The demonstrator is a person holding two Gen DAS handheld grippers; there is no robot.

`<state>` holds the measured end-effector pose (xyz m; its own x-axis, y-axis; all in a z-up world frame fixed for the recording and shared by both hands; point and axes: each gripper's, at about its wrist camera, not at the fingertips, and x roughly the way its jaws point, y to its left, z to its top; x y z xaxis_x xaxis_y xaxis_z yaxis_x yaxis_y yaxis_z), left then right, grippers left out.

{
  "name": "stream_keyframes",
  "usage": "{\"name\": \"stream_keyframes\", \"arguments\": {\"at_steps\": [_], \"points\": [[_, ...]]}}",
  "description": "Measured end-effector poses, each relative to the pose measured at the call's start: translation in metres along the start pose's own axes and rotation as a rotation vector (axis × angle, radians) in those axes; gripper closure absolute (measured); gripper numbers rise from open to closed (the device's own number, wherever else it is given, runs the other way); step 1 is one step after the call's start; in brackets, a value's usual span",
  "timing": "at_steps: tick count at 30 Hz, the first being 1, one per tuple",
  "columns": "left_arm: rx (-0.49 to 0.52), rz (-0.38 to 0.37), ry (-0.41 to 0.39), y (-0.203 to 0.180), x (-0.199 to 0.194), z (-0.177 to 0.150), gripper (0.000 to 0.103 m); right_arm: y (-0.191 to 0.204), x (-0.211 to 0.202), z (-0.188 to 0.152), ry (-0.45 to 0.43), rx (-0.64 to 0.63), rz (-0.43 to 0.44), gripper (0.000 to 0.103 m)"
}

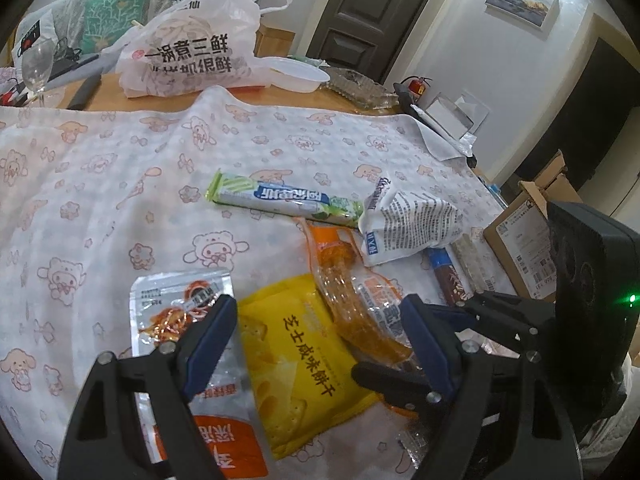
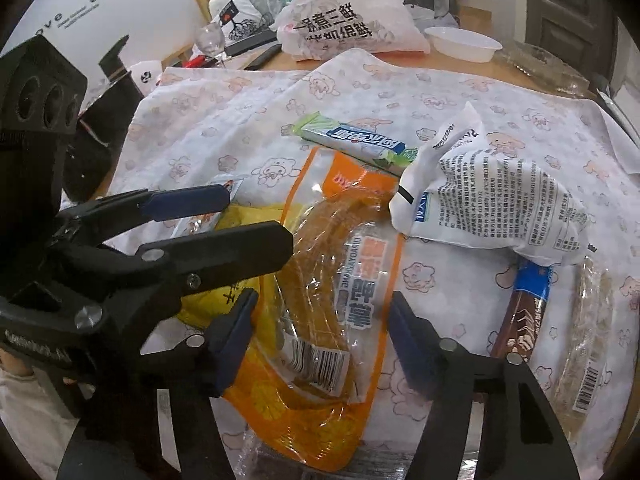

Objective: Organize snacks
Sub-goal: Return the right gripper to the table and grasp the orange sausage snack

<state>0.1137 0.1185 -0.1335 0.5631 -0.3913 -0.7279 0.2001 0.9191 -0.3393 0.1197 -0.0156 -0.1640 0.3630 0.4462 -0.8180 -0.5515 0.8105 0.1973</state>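
Snack packs lie in a loose pile on a patterned cloth [image 1: 100, 184]. My left gripper [image 1: 320, 320] is open above a yellow cracker bag [image 1: 296, 356], with a silver-and-orange pouch [image 1: 168, 300] under its left finger. My right gripper [image 2: 320, 320] is open over an orange chicken-feet pack [image 2: 344, 264], which overlaps the yellow bag [image 2: 208, 300]. The left gripper [image 2: 256, 216] shows in the right wrist view, at the left. A green candy stick [image 1: 280, 200] and a white crumpled bag [image 1: 412, 220] lie beyond. A brown-and-blue bar [image 2: 524, 312] and a clear pack [image 2: 592, 320] lie to the right.
At the table's far side are a white printed plastic bag [image 1: 192, 48], a white plastic bowl [image 1: 300, 72], a wine glass [image 1: 38, 68] and a clear tray [image 1: 360, 88]. Cardboard boxes [image 1: 520, 240] stand beyond the right edge.
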Motion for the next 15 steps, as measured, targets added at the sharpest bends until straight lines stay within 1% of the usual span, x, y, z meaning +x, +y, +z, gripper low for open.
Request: {"name": "stream_keyframes", "arguments": {"at_steps": [4, 8, 12, 15], "points": [[0.000, -0.005, 0.002, -0.001, 0.000, -0.001, 0.022, 0.004, -0.007, -0.002, -0.007, -0.082, -0.037, 0.053], [0.003, -0.008, 0.000, -0.003, 0.001, 0.000, 0.022, -0.001, -0.012, -0.002, -0.002, -0.081, -0.014, 0.055], [0.007, -0.018, -0.004, -0.006, 0.000, 0.000, 0.022, -0.001, -0.016, -0.005, 0.000, -0.092, -0.009, 0.056], [0.010, -0.033, -0.007, -0.009, -0.001, 0.000, 0.022, 0.000, -0.022, -0.005, -0.022, -0.090, 0.010, 0.056]]}}
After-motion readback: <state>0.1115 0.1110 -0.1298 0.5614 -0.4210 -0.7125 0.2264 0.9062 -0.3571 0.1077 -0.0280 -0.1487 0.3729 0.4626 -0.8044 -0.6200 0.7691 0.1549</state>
